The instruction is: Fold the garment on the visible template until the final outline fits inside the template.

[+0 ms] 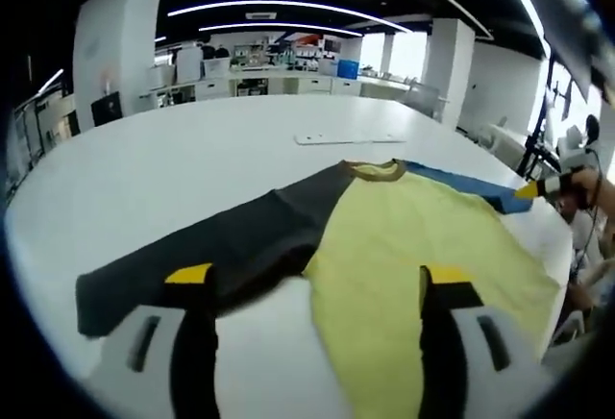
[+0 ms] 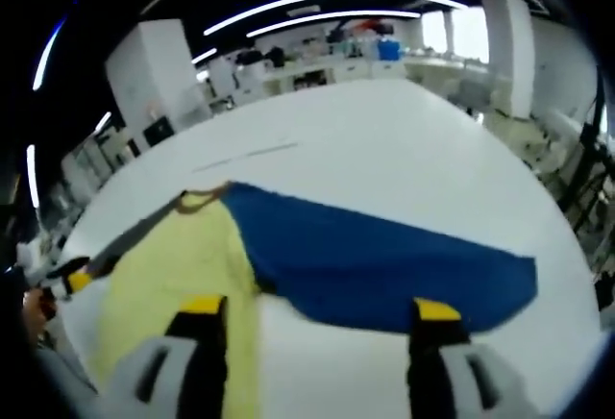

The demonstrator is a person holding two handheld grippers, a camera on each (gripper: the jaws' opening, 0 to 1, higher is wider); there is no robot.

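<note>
A long-sleeved garment lies flat on the white table [image 1: 192, 160]. Its body is yellow [image 1: 413, 236], with a dark grey sleeve [image 1: 231, 246] and a blue sleeve [image 1: 461, 182]. My left gripper [image 1: 319, 277] hovers low over the dark sleeve and the body's hem, open and holding nothing. In the right gripper view the blue sleeve [image 2: 375, 256] spreads across the table [image 2: 384, 140], with the yellow body [image 2: 183, 256] to its left. My right gripper [image 2: 320, 308] is open over the sleeve's near edge. The right gripper's yellow tip [image 1: 533, 188] shows by the blue sleeve's end.
A thin pale strip [image 1: 351, 137] lies on the table beyond the collar, also seen in the right gripper view [image 2: 245, 157]. A person's hand [image 1: 586, 188] is at the table's right edge. Counters, pillars and shelves stand far behind. The left gripper's tip [image 2: 72, 280] shows by the dark sleeve.
</note>
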